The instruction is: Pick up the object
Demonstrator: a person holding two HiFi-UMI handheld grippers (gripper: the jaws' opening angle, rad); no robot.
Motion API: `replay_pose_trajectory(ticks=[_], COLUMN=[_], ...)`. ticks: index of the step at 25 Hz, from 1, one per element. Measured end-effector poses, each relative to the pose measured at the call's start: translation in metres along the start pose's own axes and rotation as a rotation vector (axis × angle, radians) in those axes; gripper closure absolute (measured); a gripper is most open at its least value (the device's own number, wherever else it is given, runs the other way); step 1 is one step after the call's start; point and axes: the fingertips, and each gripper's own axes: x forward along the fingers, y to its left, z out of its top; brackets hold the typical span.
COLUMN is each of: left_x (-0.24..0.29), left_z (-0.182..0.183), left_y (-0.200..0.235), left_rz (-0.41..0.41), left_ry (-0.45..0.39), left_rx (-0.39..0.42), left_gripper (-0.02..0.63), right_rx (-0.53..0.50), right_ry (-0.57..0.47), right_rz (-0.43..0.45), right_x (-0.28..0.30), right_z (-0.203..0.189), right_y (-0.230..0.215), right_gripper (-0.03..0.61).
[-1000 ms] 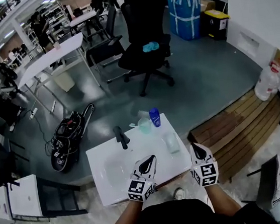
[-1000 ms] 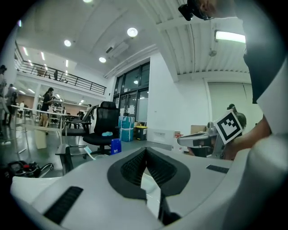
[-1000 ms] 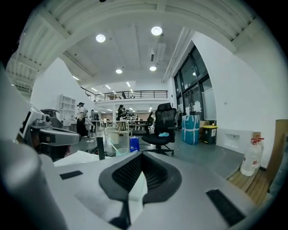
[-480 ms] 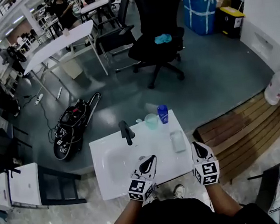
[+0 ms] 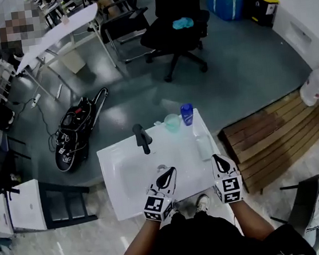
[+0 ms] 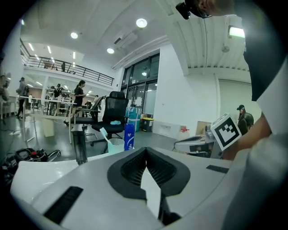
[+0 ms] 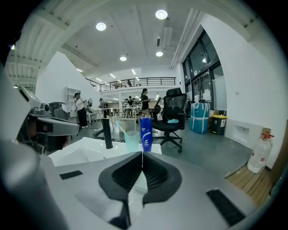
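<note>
The left hand-held gripper and right hand-held gripper are held closed, nothing gripped, over the near edge of the washbasin

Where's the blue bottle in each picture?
Head view: blue bottle at the white sink's far edge, above centre.
Left gripper view: blue bottle left of centre, just below mid-height.
Right gripper view: blue bottle at centre.
Shared landmark: the black faucet, left of it in every view.
</note>
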Motion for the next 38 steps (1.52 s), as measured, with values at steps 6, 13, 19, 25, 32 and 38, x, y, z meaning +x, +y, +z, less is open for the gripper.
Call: replay_pose_trajectory(ticks=[6, 13, 19, 25, 32, 38], left_x=[-0.001, -0.008, -0.013, -0.017, -0.019, -0.022], left_z=[-0.019, -0.033, -0.043, -0.049, -0.059, -0.058], left_y=[0.001, 0.009, 0.018, 0.026, 0.031, 0.035], left_rz=[-0.014, 0.002, 0.018, 0.036, 0.042, 0.049], left_ry=[0.039, 0.062, 0.088, 0.102, 0.116, 0.115], left_rx=[-0.020, -0.040, -0.038, -0.050, -0.063, -0.060], left_gripper=[0.595, 0.595, 0.595, 0.595, 0.595, 0.595], right_rx=[0.008, 0.011, 0.048, 0.091, 0.070, 0.053], right_ry=[0.062, 0.128, 0.204, 0.306, 0.362, 0.414], right_rz=[-0.003, -0.012, -0.015, -0.051, -0.073, -0.080], right_x=[0.010, 0.022, 0.043, 0.066, 0.088, 0.094], right_z=[-0.026, -0.055, -0.080, -0.103, -0.115, -0.123], right_y=[0.009, 0.015, 0.014, 0.002, -0.006, -0.006], right_gripper=[0.531, 0.294, 0.202, 0.169, 0.155, 0.156])
